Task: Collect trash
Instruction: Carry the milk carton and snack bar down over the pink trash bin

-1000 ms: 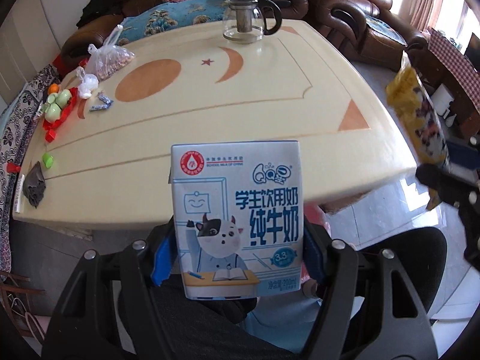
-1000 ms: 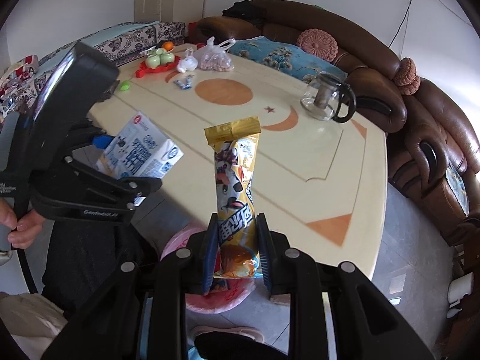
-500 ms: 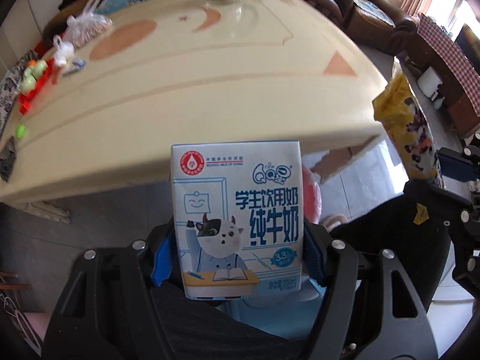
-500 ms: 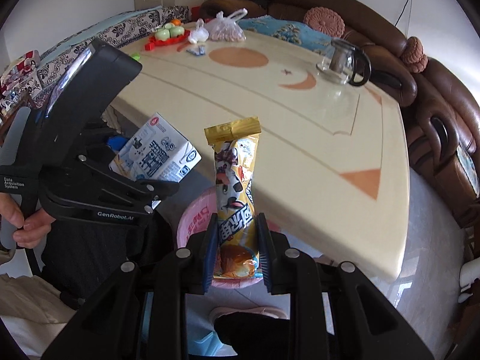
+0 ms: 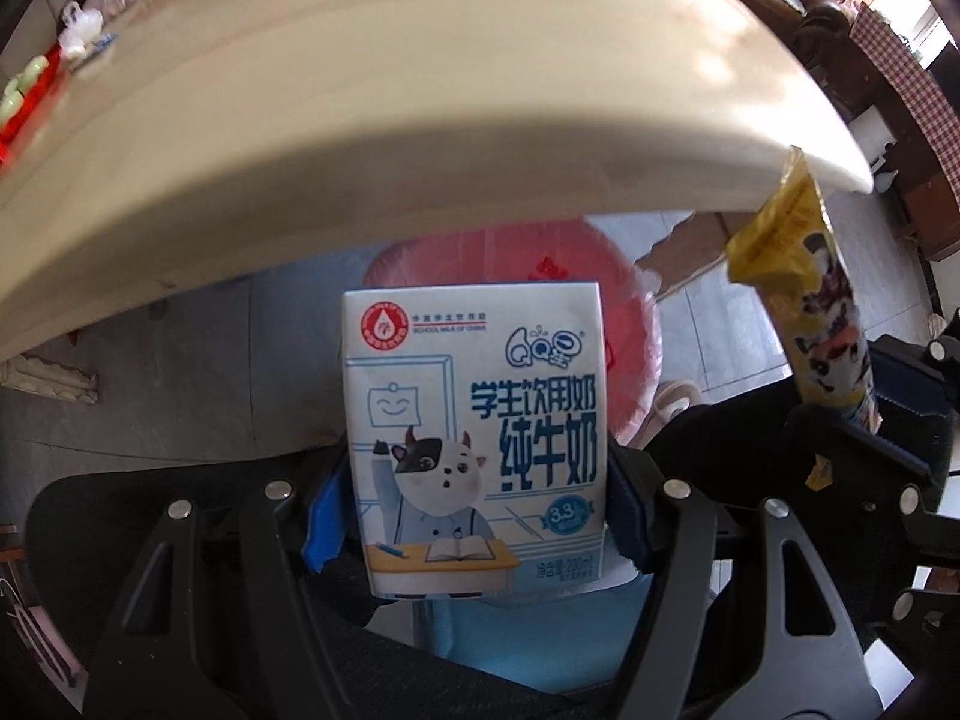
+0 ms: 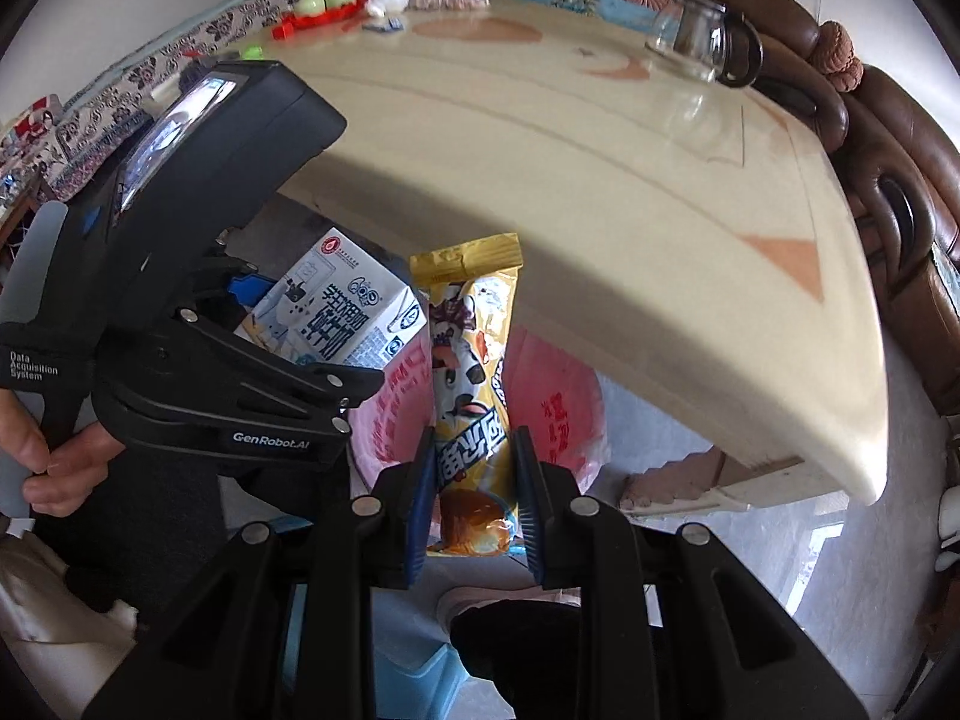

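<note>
From the left wrist, the left gripper [image 5: 480, 516] has its jaws set wide and clamped on the flanks of an upright milk carton [image 5: 474, 438], and the pink-lined bin [image 5: 630, 312] sits on the floor right behind it, under the table [image 5: 420, 120] edge — so a drop goes ahead and down. From the right wrist, the right gripper [image 6: 474, 498] pinches the foot of a snack wrapper [image 6: 471, 384], long axis along the fingers, over the bin's mouth; only this view shows both pieces over the bin, the carton at its left rim.

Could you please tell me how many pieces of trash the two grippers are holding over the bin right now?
2: a milk carton in the left gripper and a yellow snack wrapper in the right gripper, both above the pink-lined bin.
</note>
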The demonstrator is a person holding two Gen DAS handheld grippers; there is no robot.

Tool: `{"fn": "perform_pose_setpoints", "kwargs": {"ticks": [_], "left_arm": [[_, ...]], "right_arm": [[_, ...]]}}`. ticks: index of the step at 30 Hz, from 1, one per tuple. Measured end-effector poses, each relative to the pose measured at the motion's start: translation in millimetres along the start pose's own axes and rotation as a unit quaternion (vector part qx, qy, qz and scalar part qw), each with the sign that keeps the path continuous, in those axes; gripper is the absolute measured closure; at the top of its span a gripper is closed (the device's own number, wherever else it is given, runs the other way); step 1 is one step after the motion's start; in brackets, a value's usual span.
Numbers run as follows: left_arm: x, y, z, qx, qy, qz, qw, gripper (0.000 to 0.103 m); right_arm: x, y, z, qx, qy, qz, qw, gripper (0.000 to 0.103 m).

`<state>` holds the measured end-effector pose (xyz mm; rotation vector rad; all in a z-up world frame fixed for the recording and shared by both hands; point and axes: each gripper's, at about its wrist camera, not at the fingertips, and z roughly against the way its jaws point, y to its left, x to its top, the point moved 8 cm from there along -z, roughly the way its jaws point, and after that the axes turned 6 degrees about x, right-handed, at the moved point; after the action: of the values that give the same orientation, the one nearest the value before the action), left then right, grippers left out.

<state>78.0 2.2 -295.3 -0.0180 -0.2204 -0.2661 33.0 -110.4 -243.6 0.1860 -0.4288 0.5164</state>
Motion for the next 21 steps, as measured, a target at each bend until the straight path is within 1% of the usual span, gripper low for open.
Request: {"fn": "perform_pose_setpoints", "kwargs": {"ticks": [6,9,13,15,17,21], "left_arm": [[-4.7,-0.6,-46.2,-0.007,0.040,0.014,0.9991,0.035],[-3.9,-4.5,-72.4,-0.018,0.059,0.023,0.9978,0.035],[-4.3,-5.7,-101.0,-0.017,0.085,0.040,0.9954,0.035],[-4.8,-6.6,-110.5,-0.020,0.094,0.044,0.9944,0.035],[-4.5,-7.8,-118.3,-0.023,0.100,0.047,0.9936,0.035],[-3.4,-9.5,-138.9,-0.032,0.121,0.054,0.9906,0.035]], "right_arm": [[-16.1,-9.9,-40.8,0.014,0.023,-0.026,0.999,0.078],[-23.9,-16.2,-67.0,0.026,0.036,-0.051,0.998,0.078],[-39.3,-27.3,-106.5,0.037,0.055,-0.092,0.994,0.078],[-44.0,-31.7,-120.7,0.041,0.062,-0.108,0.991,0.078],[-48.7,-37.3,-134.9,0.035,0.073,-0.111,0.990,0.078],[-56.7,-49.5,-154.7,0.037,0.089,-0.132,0.987,0.078]]}}
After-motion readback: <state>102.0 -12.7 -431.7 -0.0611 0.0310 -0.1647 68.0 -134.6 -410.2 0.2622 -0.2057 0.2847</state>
